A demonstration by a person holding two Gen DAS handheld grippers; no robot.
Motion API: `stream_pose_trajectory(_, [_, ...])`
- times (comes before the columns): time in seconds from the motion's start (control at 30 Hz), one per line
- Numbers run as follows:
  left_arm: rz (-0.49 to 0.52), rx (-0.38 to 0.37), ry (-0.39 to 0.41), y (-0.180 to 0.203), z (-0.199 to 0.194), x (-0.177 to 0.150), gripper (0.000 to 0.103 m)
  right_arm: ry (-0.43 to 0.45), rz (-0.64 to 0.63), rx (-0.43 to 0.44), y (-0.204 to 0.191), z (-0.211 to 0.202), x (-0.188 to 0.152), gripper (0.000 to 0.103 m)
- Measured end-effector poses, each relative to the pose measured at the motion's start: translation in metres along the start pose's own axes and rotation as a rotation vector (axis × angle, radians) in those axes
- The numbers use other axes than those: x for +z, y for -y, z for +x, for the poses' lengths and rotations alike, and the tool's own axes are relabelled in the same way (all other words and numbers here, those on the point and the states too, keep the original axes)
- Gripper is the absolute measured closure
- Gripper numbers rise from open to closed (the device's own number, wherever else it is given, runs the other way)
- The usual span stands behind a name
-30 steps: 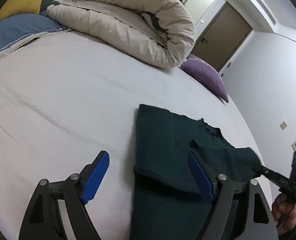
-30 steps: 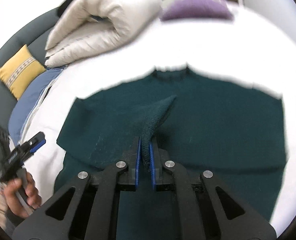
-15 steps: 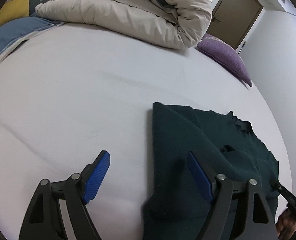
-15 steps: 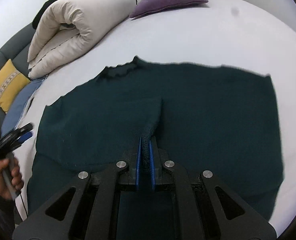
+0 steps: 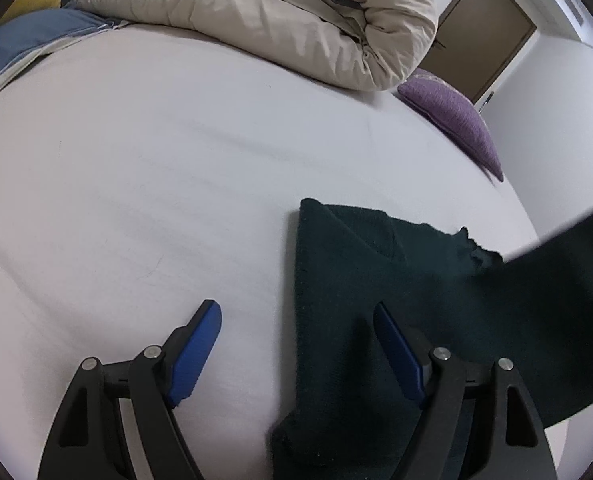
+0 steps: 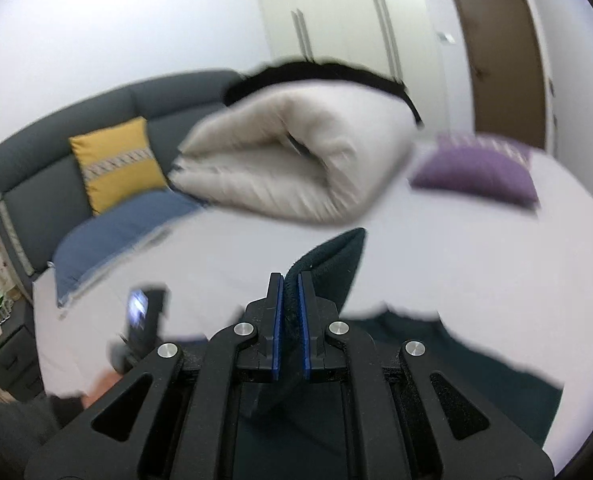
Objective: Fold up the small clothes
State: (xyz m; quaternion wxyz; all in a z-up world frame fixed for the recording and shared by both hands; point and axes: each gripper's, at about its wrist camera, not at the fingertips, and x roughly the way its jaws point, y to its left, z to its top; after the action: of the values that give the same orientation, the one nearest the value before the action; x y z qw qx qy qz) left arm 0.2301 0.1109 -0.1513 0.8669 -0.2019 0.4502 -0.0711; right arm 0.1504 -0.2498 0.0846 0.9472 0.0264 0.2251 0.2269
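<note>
While the dark green sweater (image 5: 336,320) lies on the white bed (image 5: 136,184), the right gripper (image 6: 290,316) has its tongs squeezed together on a fold of it, and that part is lifted up off the bed. The left gripper (image 5: 296,344) has its tongs wide apart over the sweater's left edge, holding nothing. A rolled beige blanket (image 5: 280,20) and a purple pillow (image 5: 452,120) sit far back.

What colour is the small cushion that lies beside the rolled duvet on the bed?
Purple. The cushion shows sharpest in the left wrist view; the right wrist view is blurred.
</note>
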Motion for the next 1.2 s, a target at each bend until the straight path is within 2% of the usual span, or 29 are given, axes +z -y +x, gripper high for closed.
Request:
stream_pose_trajectory(0.1, [0.003, -0.003, -0.003, 0.001, 0.000, 0.000, 0.023, 0.057, -0.036, -0.005, -0.010, -0.012, 0.022, 0.097])
stream_pose_trajectory(0.2, [0.029, 0.004, -0.008, 0.005, 0.001, 0.001, 0.023, 0.018, 0.014, -0.043, 0.008, -0.010, 0.009, 0.097])
stream_pose_trajectory(0.33, [0.048, 0.031, -0.016, 0.009, 0.007, 0.004, 0.023, -0.147, 0.172, -0.140, 0.079, 0.015, -0.061, 0.097])
stream_pose_trajectory(0.37, [0.055, 0.044, -0.017, 0.011, 0.009, 0.005, 0.023, -0.232, 0.216, -0.178, 0.101, 0.029, -0.089, 0.097])
stream_pose_trajectory(0.4, [0.063, 0.053, -0.016, 0.013, 0.010, 0.005, 0.025, -0.282, 0.251, -0.210, 0.115, 0.035, -0.110, 0.097])
stream_pose_trajectory(0.43, [0.072, 0.062, -0.015, 0.015, 0.011, 0.005, 0.029, -0.340, 0.306, -0.246, 0.132, 0.042, -0.136, 0.097])
stream_pose_trajectory(0.5, [0.085, 0.077, -0.019, 0.017, 0.014, 0.007, 0.043, -0.413, 0.416, -0.254, 0.156, 0.043, -0.174, 0.097])
stream_pose_trajectory(0.53, [0.088, 0.080, -0.021, 0.017, 0.015, 0.008, 0.046, -0.429, 0.470, -0.255, 0.166, 0.041, -0.187, 0.097])
stream_pose_trajectory(0.6, [0.087, 0.087, -0.024, 0.016, 0.016, 0.012, 0.055, -0.400, 0.545, -0.210, 0.178, 0.032, -0.201, 0.095])
stream_pose_trajectory(0.77, [0.087, 0.111, -0.015, 0.016, 0.019, 0.022, 0.055, -0.337, 0.580, -0.215, 0.183, 0.020, -0.188, 0.091])
stream_pose_trajectory(0.8, [0.089, 0.115, -0.017, 0.016, 0.020, 0.022, 0.052, -0.319, 0.592, -0.208, 0.188, 0.014, -0.186, 0.084])
stream_pose_trajectory(0.9, [0.127, 0.149, -0.007, 0.022, 0.026, 0.021, 0.051, -0.260, 0.635, -0.196, 0.205, 0.004, -0.183, 0.049])
stream_pose_trajectory(0.97, [0.160, 0.173, 0.005, 0.025, 0.030, 0.022, 0.054, -0.289, 0.579, -0.184, 0.200, 0.016, -0.181, 0.050])
stream_pose_trajectory(1.0, [0.165, 0.178, 0.009, 0.025, 0.031, 0.023, 0.063, -0.329, 0.559, -0.193, 0.196, 0.023, -0.177, 0.061])
stream_pose_trajectory(1.03, [0.163, 0.179, 0.010, 0.023, 0.032, 0.025, 0.071, -0.379, 0.541, -0.210, 0.193, 0.030, -0.181, 0.086])
stream_pose_trajectory(1.07, [0.152, 0.173, 0.004, 0.020, 0.034, 0.027, 0.083, -0.419, 0.527, -0.243, 0.192, 0.037, -0.186, 0.095])
stream_pose_trajectory(1.1, [0.142, 0.164, 0.004, 0.017, 0.034, 0.029, 0.089, -0.410, 0.529, -0.248, 0.193, 0.039, -0.185, 0.096])
stream_pose_trajectory(1.2, [0.152, 0.179, 0.006, 0.014, 0.039, 0.033, 0.092, -0.363, 0.559, -0.276, 0.194, 0.027, -0.186, 0.099])
